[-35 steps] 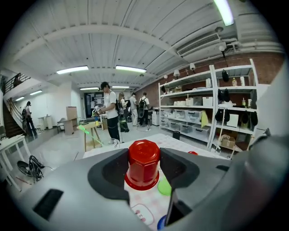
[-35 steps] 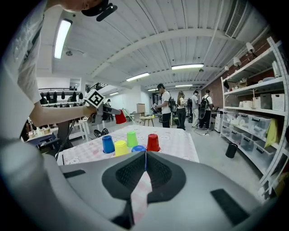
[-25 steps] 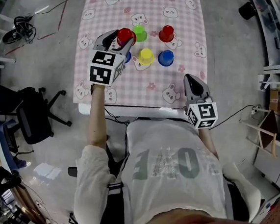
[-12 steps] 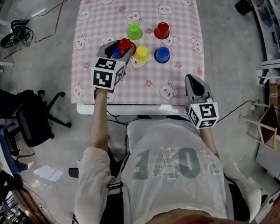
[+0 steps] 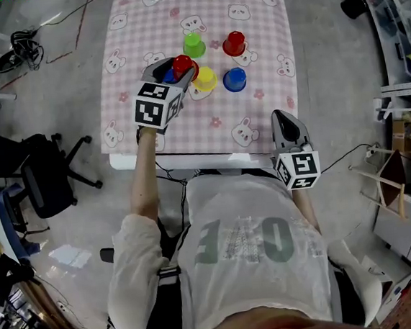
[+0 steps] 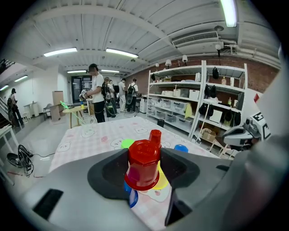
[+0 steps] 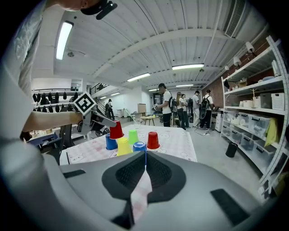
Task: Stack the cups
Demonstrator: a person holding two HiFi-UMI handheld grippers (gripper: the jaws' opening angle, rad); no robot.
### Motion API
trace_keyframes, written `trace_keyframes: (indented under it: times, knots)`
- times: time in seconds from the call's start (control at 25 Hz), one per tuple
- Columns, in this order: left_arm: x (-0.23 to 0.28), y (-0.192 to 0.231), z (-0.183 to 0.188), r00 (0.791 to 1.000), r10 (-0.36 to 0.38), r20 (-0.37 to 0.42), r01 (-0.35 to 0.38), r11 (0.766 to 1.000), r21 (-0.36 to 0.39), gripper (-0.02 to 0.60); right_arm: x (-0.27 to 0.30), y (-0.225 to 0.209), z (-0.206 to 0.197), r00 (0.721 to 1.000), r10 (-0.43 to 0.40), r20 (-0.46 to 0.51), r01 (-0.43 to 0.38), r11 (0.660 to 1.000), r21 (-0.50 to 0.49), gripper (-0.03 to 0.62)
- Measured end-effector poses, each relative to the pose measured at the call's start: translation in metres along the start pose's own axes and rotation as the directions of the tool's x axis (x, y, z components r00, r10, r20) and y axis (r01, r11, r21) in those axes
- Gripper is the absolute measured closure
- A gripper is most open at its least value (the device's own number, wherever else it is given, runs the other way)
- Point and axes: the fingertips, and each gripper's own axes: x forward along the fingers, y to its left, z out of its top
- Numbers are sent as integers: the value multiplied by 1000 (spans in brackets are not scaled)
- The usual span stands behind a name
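Cup (image 5: 183, 65), red, upside down, clamped in left gripper (image 5: 175, 69), just above blue cup (image 7: 110, 143) on surface (image 5: 258, 112), seemingly not seated. Right gripper (image 5: 282, 120) closed, empty, well apart.

The table (image 5: 273, 117) stands in front of the person (image 5: 249, 243). Near its middle, the left gripper (image 5: 175, 68) has the held cup (image 5: 184, 65) right over a lower cup (image 5: 169, 76). To their right stand a middle cup (image 5: 204, 78) and a right cup (image 5: 234, 80). Behind those stand a far left cup (image 5: 194, 44) and a far right cup (image 5: 234, 43). The right gripper (image 5: 289, 132) is over the table's near right edge, well apart.
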Motion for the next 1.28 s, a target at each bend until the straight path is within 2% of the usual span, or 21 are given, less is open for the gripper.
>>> trace_keyframes:
  times: [0.56, 0.76, 1.28]
  knots:
    - [-2, 1, -2, 1000, 6, -13, -5, 1000, 18, 347, 3, 1, -2, 1000, 8, -5, -9, 1000, -6, 563]
    - [-1, -3, -6, 1000, 10, -28, -9, 999, 52, 347, 1, 1, -3, 1000, 6, -8, -6, 1000, -9, 563]
    - [-5, -3, 1, 998, -24, 56, 28, 997, -69, 347, -3, 3, -2, 1000, 4, -8, -4, 1000, -10, 563]
